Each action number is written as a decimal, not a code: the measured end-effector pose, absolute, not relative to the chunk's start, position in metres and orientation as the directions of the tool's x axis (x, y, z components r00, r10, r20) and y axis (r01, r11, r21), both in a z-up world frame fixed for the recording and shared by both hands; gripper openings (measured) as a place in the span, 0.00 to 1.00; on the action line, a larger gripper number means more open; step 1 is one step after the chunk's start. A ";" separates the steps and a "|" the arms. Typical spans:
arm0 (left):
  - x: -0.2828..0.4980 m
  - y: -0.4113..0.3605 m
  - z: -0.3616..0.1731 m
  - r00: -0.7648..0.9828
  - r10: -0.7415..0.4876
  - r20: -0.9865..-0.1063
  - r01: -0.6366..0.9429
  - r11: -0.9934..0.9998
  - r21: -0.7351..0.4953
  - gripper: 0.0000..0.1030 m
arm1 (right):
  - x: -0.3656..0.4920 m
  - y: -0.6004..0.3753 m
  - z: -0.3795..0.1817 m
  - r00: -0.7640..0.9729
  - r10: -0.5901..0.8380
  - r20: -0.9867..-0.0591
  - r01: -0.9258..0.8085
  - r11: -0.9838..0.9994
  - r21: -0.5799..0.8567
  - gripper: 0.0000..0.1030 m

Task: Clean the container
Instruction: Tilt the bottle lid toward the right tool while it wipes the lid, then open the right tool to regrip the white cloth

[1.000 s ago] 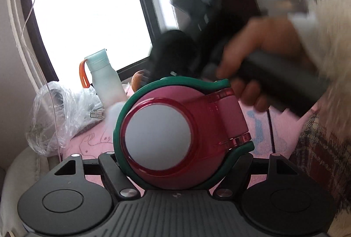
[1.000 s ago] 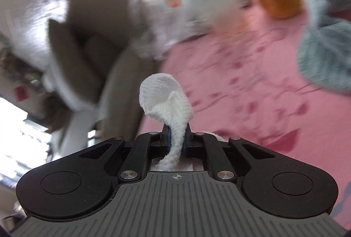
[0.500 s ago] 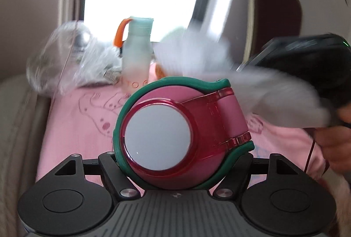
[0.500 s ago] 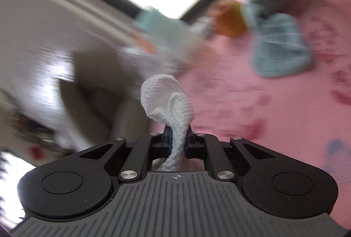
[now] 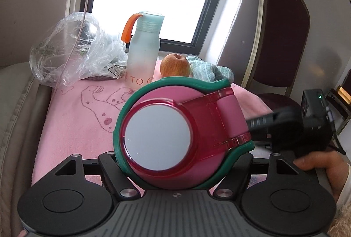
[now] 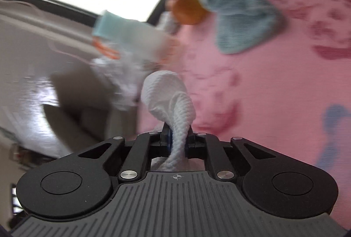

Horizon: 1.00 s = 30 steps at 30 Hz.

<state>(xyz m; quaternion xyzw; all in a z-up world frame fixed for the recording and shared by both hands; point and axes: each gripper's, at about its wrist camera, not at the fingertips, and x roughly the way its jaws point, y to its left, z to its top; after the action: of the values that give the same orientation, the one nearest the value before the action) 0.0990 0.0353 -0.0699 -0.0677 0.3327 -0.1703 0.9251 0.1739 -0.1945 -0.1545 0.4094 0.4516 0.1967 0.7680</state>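
Note:
A round pink container [image 5: 175, 138] with a grey disc on its lid, a red flip latch and a green rim fills the middle of the left wrist view. My left gripper [image 5: 182, 162] is shut on it, lid toward the camera. In the right wrist view my right gripper [image 6: 177, 145] is shut on a twisted white cloth [image 6: 169, 96], which sticks up above the fingers. The other gripper's black body [image 5: 302, 127] shows at the right edge of the left wrist view, held by a hand [image 5: 318, 162], lower than the container and beside it.
A pink patterned cloth covers the table [image 5: 76, 114]. At its far edge stand a frosted bottle [image 5: 143, 50] with an orange loop, an apple [image 5: 175, 66], a teal knitted cloth [image 5: 208, 70] and a clear plastic bag [image 5: 72, 55]. A chair [image 5: 283, 39] stands at the right.
The right gripper with the white cloth has dropped from in front of the container to its lower right. The left wrist has rolled, so the window and table now sit more level.

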 end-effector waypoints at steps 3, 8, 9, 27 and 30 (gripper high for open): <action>0.102 0.032 -0.067 0.712 -0.356 -0.606 0.286 0.934 -0.213 0.69 | 0.170 -0.201 -0.154 0.524 0.626 -0.577 0.065 0.646 0.760 0.12; 0.114 0.020 -0.056 0.679 -0.332 -0.656 0.295 0.940 -0.171 0.69 | 0.165 -0.198 -0.108 0.655 0.414 -0.632 -0.066 0.865 0.498 0.14; 0.119 0.018 -0.055 0.672 -0.327 -0.664 0.295 0.941 -0.164 0.69 | 0.167 -0.193 -0.103 0.665 0.341 -0.664 -0.079 0.917 0.392 0.15; 0.156 -0.034 -0.053 0.690 -0.197 -0.696 0.287 0.958 0.013 0.69 | 0.145 -0.243 -0.131 0.680 0.408 -0.609 -0.106 0.877 0.468 0.56; 0.151 -0.037 -0.054 0.719 -0.133 -0.682 0.190 0.982 0.009 0.73 | 0.144 -0.254 -0.135 0.690 0.433 -0.580 -0.077 0.841 0.536 0.56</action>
<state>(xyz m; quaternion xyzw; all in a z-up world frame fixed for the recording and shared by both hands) 0.1515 -0.0365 -0.0543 0.0391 0.3643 -0.0874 0.9264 0.1439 -0.2541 -0.1350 0.2428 0.3664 0.1440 0.8866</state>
